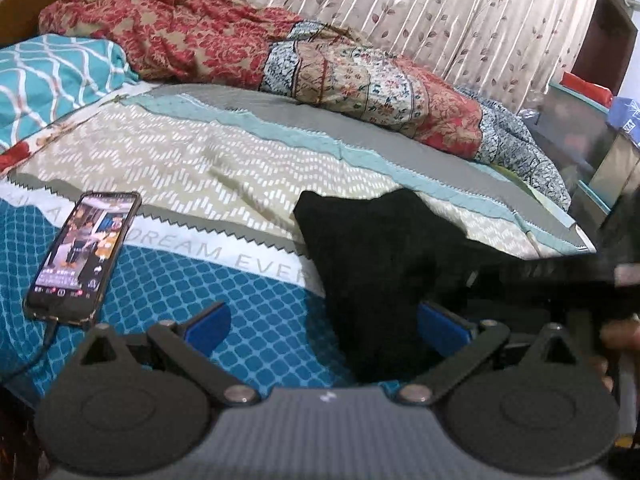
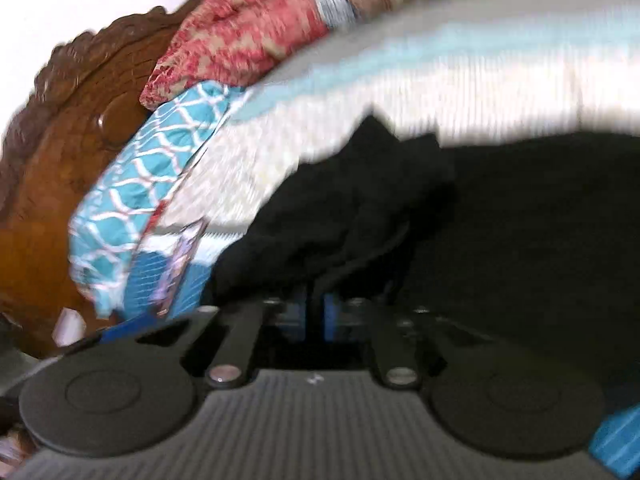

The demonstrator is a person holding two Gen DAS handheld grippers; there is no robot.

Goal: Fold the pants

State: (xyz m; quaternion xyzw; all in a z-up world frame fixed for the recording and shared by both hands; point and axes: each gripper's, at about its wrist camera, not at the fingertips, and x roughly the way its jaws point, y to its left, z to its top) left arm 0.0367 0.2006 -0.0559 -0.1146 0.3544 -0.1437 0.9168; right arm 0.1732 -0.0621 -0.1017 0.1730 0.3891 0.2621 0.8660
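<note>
**Black pants bunched on the bed, fold barely begun**

We took the lit black smartphone (image 1: 82,254) lying on the patterned teal-and-beige bedsheet (image 1: 208,184) as our landmark. Beyond it and to its left we saw a teal lattice-print pillow (image 1: 52,76), and beyond it to the right a crumpled red floral quilt (image 1: 168,28) against the leaf-print curtain (image 1: 440,12).

Our left gripper (image 1: 324,326) hovered just right of the phone and nearer the camera. Its blue-padded jaws stood wide apart, pressing on nothing, though an edge of the cloth lay between them by the right pad.

The soft black fabric pants (image 1: 384,264) lay well right of the phone, heaped on the sheet, with folds and peaks rather than flat layers.

Our right gripper (image 2: 314,316) was at the near edge of the pants, jaws drawn nearly together. Dark cloth seemed to run between the pads, so we judged it pinched there, though blur in the right wrist view kept us from being certain.

We judged the task early: no neat fold showed, and the legs remained to be spread, aligned and doubled over.
</note>
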